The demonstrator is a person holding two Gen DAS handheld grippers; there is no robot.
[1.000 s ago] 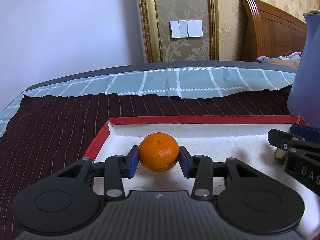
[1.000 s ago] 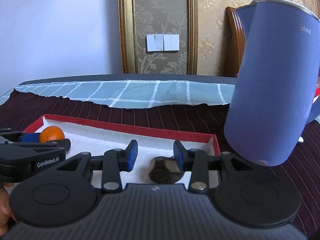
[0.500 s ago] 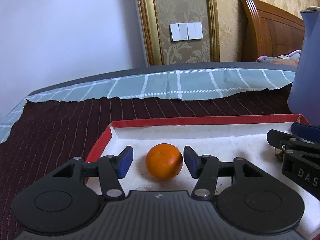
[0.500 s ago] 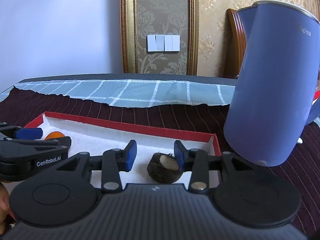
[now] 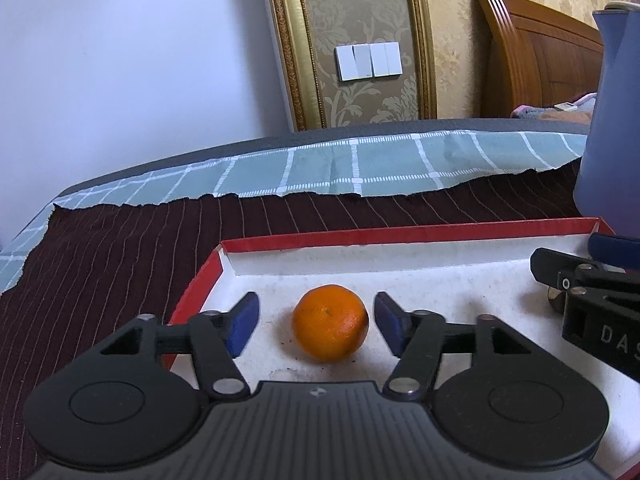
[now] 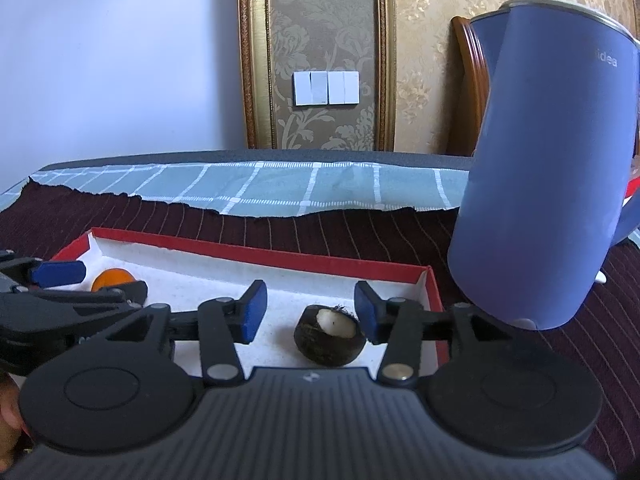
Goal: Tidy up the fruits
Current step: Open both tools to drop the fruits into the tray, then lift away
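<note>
An orange mandarin [image 5: 330, 323] rests on the white floor of a shallow red-rimmed tray [image 5: 400, 234]. My left gripper [image 5: 317, 326] is open, its blue pads either side of the mandarin and apart from it. A dark brown fruit with a white cut top [image 6: 329, 339] lies in the tray's right end [image 6: 436, 300]. My right gripper [image 6: 310, 316] is open around it, the right pad close to the fruit. The mandarin [image 6: 112, 279] shows partly behind the left gripper in the right wrist view.
A tall blue kettle [image 6: 548, 176] stands on the dark striped cloth [image 5: 100, 256] just right of the tray. A teal checked cloth [image 5: 360, 164] lies behind. A wooden headboard [image 5: 536, 52] and the wall are beyond.
My left gripper let go of the mandarin, opened wide and drew back a little. My right gripper opened wider around the brown fruit, which sits on the tray.
</note>
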